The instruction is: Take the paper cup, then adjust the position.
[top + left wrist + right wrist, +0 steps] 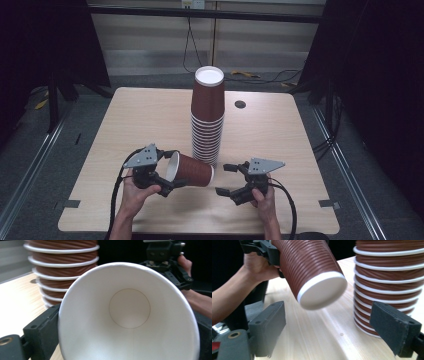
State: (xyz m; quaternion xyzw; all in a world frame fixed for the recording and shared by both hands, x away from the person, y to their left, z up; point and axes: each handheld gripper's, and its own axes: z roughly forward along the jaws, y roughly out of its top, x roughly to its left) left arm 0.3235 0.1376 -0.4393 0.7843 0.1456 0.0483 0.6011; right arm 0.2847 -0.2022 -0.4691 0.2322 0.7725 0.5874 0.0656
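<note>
The left gripper [167, 172] is clamped on the rim of a brown paper cup [192, 170], holding it sideways above the table [135, 120], just in front of the tall cup stack [207, 117]; the right gripper [227, 179] sits near the cup's bottom with its jaws wide apart and nothing between them.

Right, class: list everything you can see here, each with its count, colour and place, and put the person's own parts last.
Ribbed brown paper cup: one, white inside, on its side in the left gripper.
Stack of ribbed brown paper cups: one, upside down, table centre.
Light wooden table: one, beneath everything.
Dark round hole: one, right of the stack.
Left gripper: one, black, jaws shut on the cup's rim.
Right gripper: one, black, jaws open, right of the cup.
Hands: two, bottom edge.
</note>
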